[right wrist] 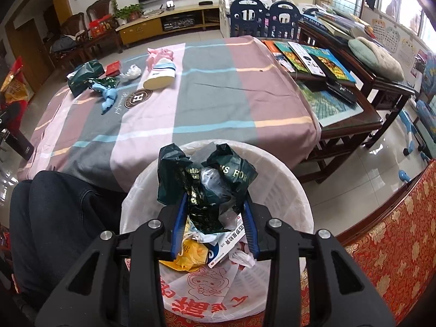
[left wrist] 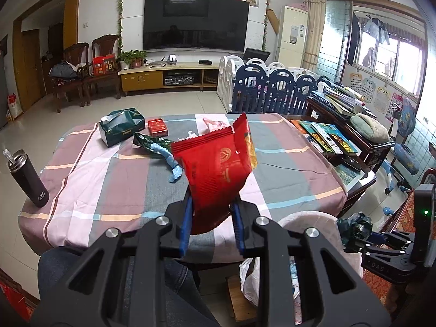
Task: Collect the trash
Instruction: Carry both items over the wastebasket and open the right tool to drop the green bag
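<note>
My left gripper (left wrist: 212,204) is shut on a red snack wrapper (left wrist: 218,171), which it holds upright above the near edge of the table. My right gripper (right wrist: 215,200) is shut on a crumpled dark green wrapper (right wrist: 209,177) and hangs over the white lined trash bin (right wrist: 288,188). In the left wrist view that same right gripper (left wrist: 351,238) shows at the far right with the green wrapper (left wrist: 354,224), beside the bin (left wrist: 308,223). Inside the bin lie a yellow wrapper (right wrist: 190,253) and a white and blue carton (right wrist: 229,245).
On the plaid tablecloth (right wrist: 218,103) lie a green tissue box (right wrist: 84,76), a red box (right wrist: 113,68), a green wrapper with a blue cloth (right wrist: 107,95), a white tissue wad (right wrist: 132,72) and a white tub (right wrist: 160,76). A black bottle (left wrist: 28,181) stands at the left edge. A person's knee (right wrist: 54,218) is near the bin.
</note>
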The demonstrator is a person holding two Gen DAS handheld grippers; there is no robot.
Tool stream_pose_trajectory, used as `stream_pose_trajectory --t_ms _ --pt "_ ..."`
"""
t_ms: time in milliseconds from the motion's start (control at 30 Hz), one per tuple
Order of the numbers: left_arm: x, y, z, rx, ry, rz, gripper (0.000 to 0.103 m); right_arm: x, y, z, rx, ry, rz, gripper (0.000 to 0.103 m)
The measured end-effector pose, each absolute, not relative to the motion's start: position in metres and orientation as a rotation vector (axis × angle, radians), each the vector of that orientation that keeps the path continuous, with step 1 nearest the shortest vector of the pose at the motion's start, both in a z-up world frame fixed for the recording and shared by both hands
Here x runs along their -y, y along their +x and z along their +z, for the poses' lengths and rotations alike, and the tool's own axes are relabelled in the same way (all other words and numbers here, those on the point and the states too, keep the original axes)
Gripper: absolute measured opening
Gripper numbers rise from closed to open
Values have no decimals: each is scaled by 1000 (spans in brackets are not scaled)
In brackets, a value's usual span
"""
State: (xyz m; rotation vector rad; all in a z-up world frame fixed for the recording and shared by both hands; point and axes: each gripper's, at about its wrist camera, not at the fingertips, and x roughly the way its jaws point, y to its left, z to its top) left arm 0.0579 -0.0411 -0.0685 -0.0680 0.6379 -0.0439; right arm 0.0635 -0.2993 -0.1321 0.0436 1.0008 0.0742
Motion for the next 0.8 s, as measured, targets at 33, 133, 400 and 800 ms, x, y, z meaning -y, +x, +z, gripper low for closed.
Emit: stream_pose_trajectory --t_ms 33,133,400,800 --pt "41 58 -69 -642 -71 -47 27 301 63 -134 -1004 46 72 38" --pt "45 59 -70 -646 -65 -47 27 303 62 -141 -1027 47 58 38" --pt "68 56 -69 -640 -7 -81 27 322 62 -158 -1111 140 1 65" --pt "146 66 -103 -822 161 -463 28 368 54 -116 -916 361 -83 72"
